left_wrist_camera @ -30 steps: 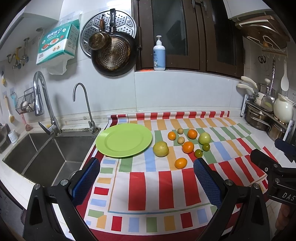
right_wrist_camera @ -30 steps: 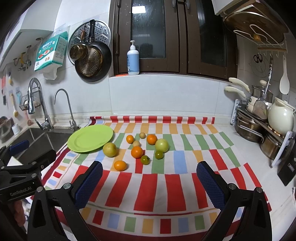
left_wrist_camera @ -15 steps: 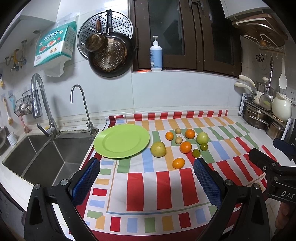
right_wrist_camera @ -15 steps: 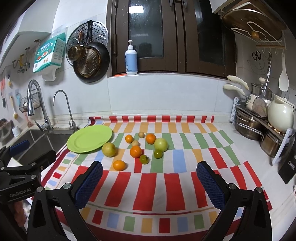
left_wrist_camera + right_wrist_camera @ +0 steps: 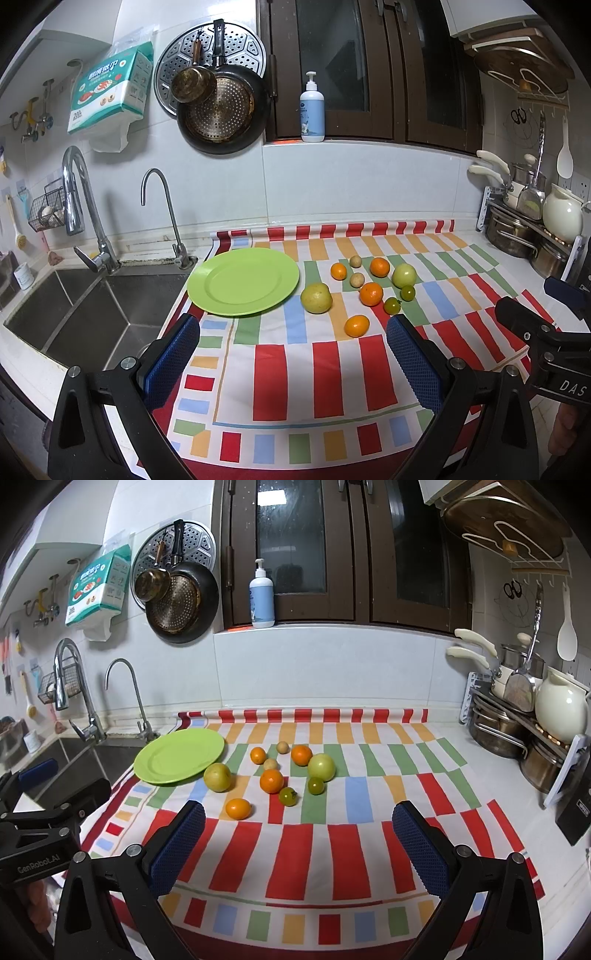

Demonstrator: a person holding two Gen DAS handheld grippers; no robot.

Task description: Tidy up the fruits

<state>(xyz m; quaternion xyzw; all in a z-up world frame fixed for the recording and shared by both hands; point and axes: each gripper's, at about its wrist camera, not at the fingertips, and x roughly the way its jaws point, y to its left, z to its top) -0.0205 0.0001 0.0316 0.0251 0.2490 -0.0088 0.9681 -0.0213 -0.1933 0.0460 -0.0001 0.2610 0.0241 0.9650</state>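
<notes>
The near half of the striped cloth point(image 5: 325, 373) on the worktop lies bare, giving both grippers an open approach from the front. Ahead, the fruit cluster point(image 5: 280, 771) sits tightly packed, gaps between pieces narrow; the orange kumquat point(image 5: 238, 809) at its near edge stands apart with room on all sides. The green plate point(image 5: 243, 281) is bare, just beside the yellow-green fruit point(image 5: 316, 298) on its right. The sink point(image 5: 92, 306) drops away left of the plate, its two taps point(image 5: 162, 218) rising behind. The pot rack point(image 5: 517, 731) crowds the right edge. The wide-open left gripper point(image 5: 293, 354) and the equally wide-open right gripper point(image 5: 299, 834) hang well apart.
</notes>
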